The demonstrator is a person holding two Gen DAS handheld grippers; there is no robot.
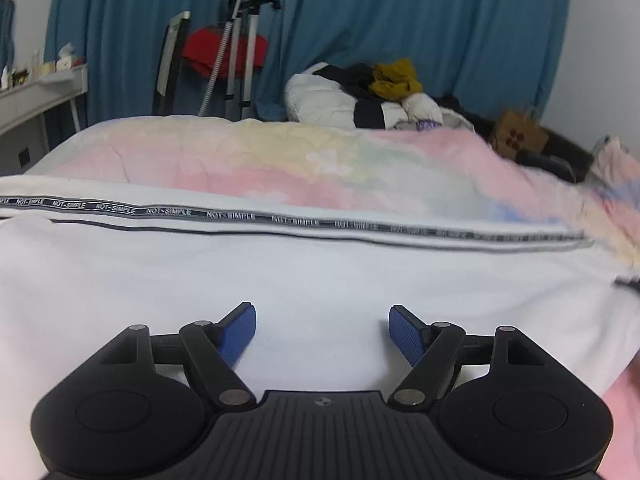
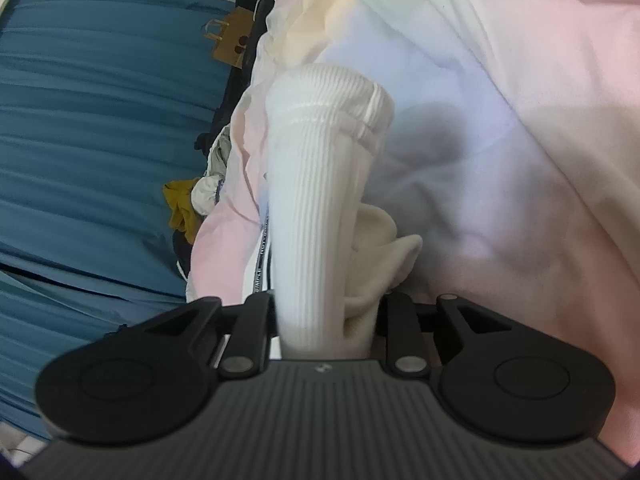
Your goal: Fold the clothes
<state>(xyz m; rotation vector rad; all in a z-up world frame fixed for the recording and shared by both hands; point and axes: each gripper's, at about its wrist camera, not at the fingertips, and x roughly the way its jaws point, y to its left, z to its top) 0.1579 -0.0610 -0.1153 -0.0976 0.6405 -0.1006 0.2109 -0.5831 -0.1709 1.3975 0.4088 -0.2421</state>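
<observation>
While the right claw [image 2: 326,320] is clamped on the ribbed white cuff [image 2: 316,184] of the garment, the left claw [image 1: 322,330] hangs with its blue pads [image 1: 238,334] well apart, holding nothing, just above the white fabric.

Location: the white garment [image 1: 300,276] lies spread across the bed, over the pastel quilt [image 1: 248,160]. A black-and-white lettered trim [image 1: 280,220] runs along its far side. In the right wrist view the cuff stands up out of the claw, lifted clear of the quilt, with a bunch of cream fabric [image 2: 380,256] gathered beside it.

Risks noted:
- The grip takes in thick ribbed knit plus bunched cloth. An uneven bite of this kind may slip under tension, dropping the sleeve short of its fold line.
- With one end lifted and the body unpinned, a pull could drag the whole garment across the quilt instead of folding it, skewing the trim line.
- The quilt is soft and rumpled; it may ride up with the garment and wrinkle the fold.
- The left claw, if closed where it hangs, could pinch quilt along with garment, though layer depth cannot be judged here.
- Motion blur at the right of the left wrist view limits inspection of that edge.
</observation>
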